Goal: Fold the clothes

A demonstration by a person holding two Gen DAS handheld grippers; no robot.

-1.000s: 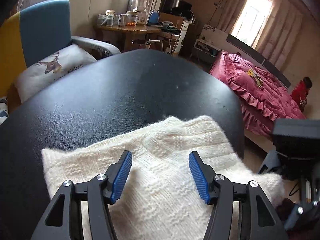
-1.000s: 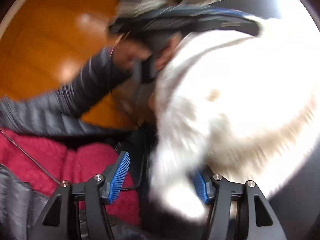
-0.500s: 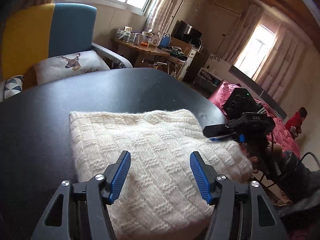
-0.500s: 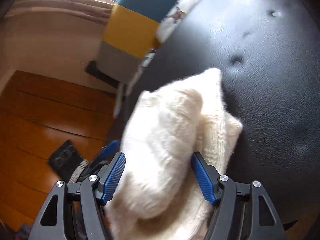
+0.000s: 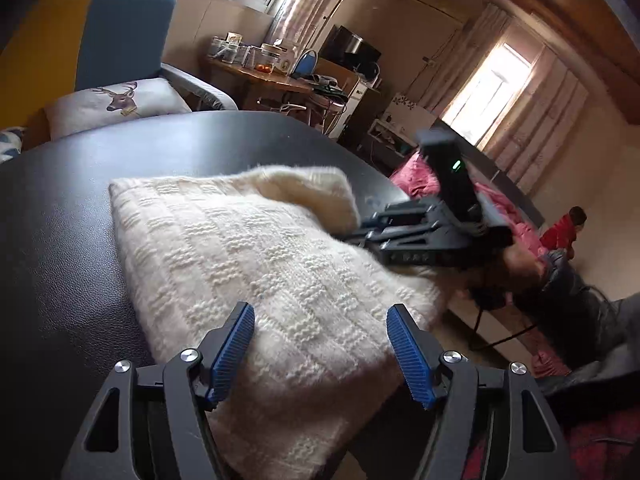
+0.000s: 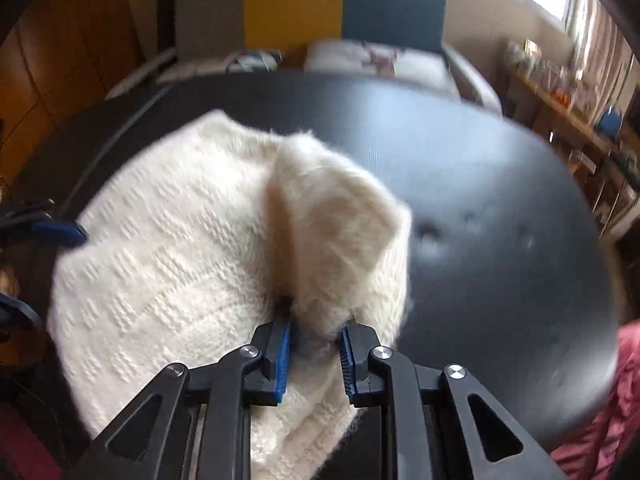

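A cream knitted sweater (image 5: 256, 264) lies folded on the black padded table (image 5: 60, 240). My left gripper (image 5: 320, 344) stands open just above the sweater's near edge, nothing between its blue pads. My right gripper (image 6: 314, 354) is shut on a raised fold of the sweater (image 6: 336, 240), which stands up as a fluffy flap between the blue pads. In the left wrist view the right gripper (image 5: 424, 232) reaches in from the right over the sweater's far side. The left gripper's blue pad (image 6: 60, 232) shows at the left edge of the right wrist view.
A blue and yellow armchair (image 5: 100, 40) with a deer cushion (image 5: 120, 100) stands behind the table. A bed with a pink cover (image 5: 424, 176) and a person in red (image 5: 564, 228) are at the right. A cluttered wooden desk (image 5: 264, 76) stands by the window.
My right gripper has shut on a fold of the sweater and swung round to face the armchair. The left gripper has drawn back slightly and stays open.
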